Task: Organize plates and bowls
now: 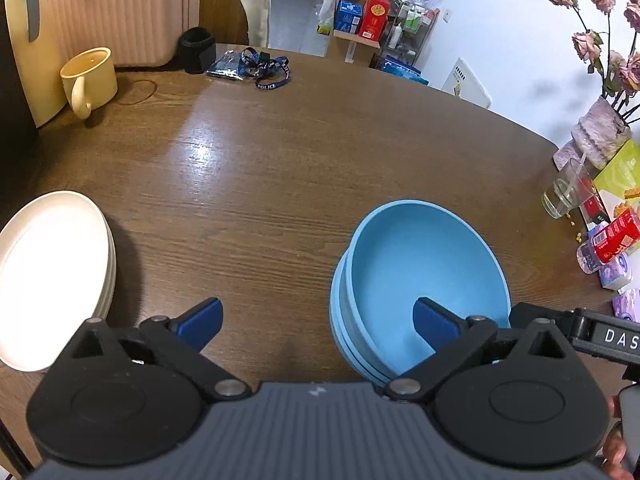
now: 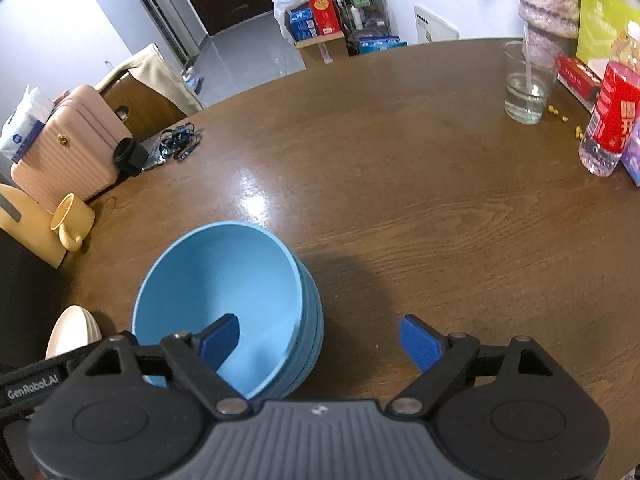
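Note:
A stack of nested blue bowls (image 1: pixel 416 276) stands on the brown wooden table (image 1: pixel 260 176). My left gripper (image 1: pixel 318 326) is open; its right pad hangs over the top bowl, its left pad over bare wood, and the bowl's left rim lies between them untouched. A stack of cream plates (image 1: pixel 48 276) sits at the left edge. In the right wrist view the blue bowls (image 2: pixel 224 300) lie low left and the cream plates (image 2: pixel 72 332) peek in at far left. My right gripper (image 2: pixel 320 344) is open, straddling the bowls' right rim without pressing it.
A yellow mug (image 1: pixel 90 80), a pink case (image 1: pixel 116 12), a black cup (image 1: pixel 198 50) and a blue lanyard (image 1: pixel 264 68) line the far left. A water glass (image 2: pixel 526 84), a red-labelled bottle (image 2: pixel 612 116), boxes and a flower vase (image 1: pixel 600 136) crowd the right.

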`<state>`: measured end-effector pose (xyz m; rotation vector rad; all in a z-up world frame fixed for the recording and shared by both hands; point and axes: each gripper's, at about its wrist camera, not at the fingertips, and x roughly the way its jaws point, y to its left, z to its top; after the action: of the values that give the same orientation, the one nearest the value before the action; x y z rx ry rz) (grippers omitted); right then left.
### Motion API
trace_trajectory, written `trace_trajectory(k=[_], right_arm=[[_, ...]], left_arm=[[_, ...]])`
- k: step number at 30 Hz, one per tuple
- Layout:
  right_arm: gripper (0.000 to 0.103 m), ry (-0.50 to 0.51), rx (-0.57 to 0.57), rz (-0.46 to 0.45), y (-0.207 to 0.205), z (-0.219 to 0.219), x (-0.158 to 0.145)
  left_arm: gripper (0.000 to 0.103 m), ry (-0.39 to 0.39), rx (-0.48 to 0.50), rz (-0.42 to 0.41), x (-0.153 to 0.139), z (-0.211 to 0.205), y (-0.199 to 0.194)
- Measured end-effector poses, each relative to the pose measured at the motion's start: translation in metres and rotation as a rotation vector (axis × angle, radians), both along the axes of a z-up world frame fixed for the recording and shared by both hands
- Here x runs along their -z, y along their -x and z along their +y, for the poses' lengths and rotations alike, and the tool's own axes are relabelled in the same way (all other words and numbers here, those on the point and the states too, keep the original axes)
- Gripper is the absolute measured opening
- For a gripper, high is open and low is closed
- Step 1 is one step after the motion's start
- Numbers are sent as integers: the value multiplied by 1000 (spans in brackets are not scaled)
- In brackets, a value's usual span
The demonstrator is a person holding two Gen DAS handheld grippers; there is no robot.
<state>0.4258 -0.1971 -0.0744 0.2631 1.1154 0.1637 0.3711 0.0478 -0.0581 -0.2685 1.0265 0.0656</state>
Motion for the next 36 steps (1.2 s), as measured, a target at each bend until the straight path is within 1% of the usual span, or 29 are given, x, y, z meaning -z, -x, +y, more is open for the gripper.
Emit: trace_trajectory(k=[6,14,19,30,36], right_arm=[[87,-17,0,31,-5,-3,9],[87,-40,-16,82,-14,-1,24],[87,-55,-21,109,-19,2,34],[87,-69,-24,151,-32,4,49],[87,-70,-31,169,-36,5,56]], left_arm=[[103,1,-9,28,5,1,-6],[103,28,-32,81,20,4,-19],[103,28,-42,108,28,6,-28],[103,50,-30,147,42,5,-43],[102,49,-15,161,47,0,-48]])
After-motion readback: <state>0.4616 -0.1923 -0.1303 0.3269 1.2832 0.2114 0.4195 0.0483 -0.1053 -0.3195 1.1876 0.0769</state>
